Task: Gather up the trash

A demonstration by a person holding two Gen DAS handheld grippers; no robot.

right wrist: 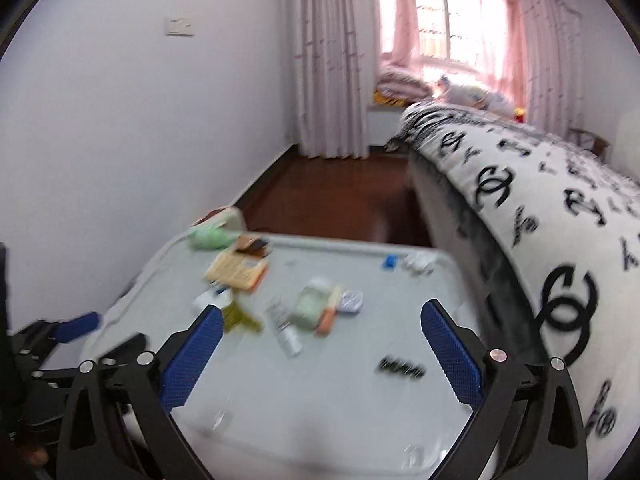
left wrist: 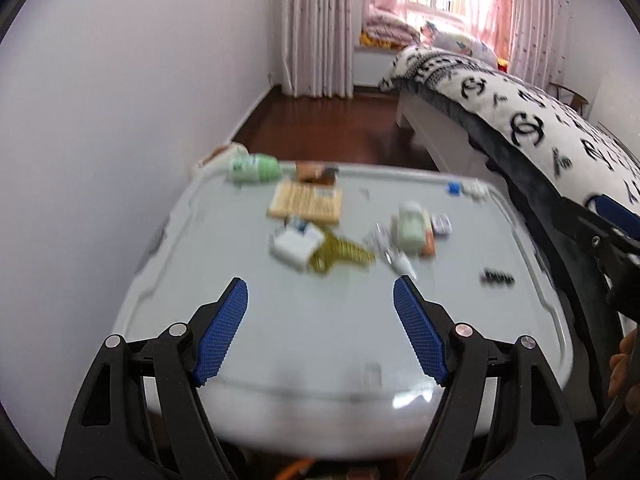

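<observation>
Trash lies scattered on a pale grey table (left wrist: 320,340), also in the right wrist view (right wrist: 340,400). There is a tan flat packet (left wrist: 306,202) (right wrist: 236,270), a white box (left wrist: 296,244), a yellow crumpled wrapper (left wrist: 340,256) (right wrist: 240,318), a pale green pack (left wrist: 410,230) (right wrist: 310,306), a green bottle (left wrist: 252,168) (right wrist: 208,238) at the far left, and a small black piece (left wrist: 498,278) (right wrist: 402,368). My left gripper (left wrist: 320,290) is open and empty above the near table. My right gripper (right wrist: 322,314) is open and empty, hovering over the table.
A bed with a black-and-white blanket (left wrist: 540,120) (right wrist: 540,208) runs close along the table's right side. A white wall (left wrist: 100,140) stands at the left. Dark wood floor (left wrist: 332,128) lies beyond the table. A small blue item (left wrist: 454,188) sits at the far right corner.
</observation>
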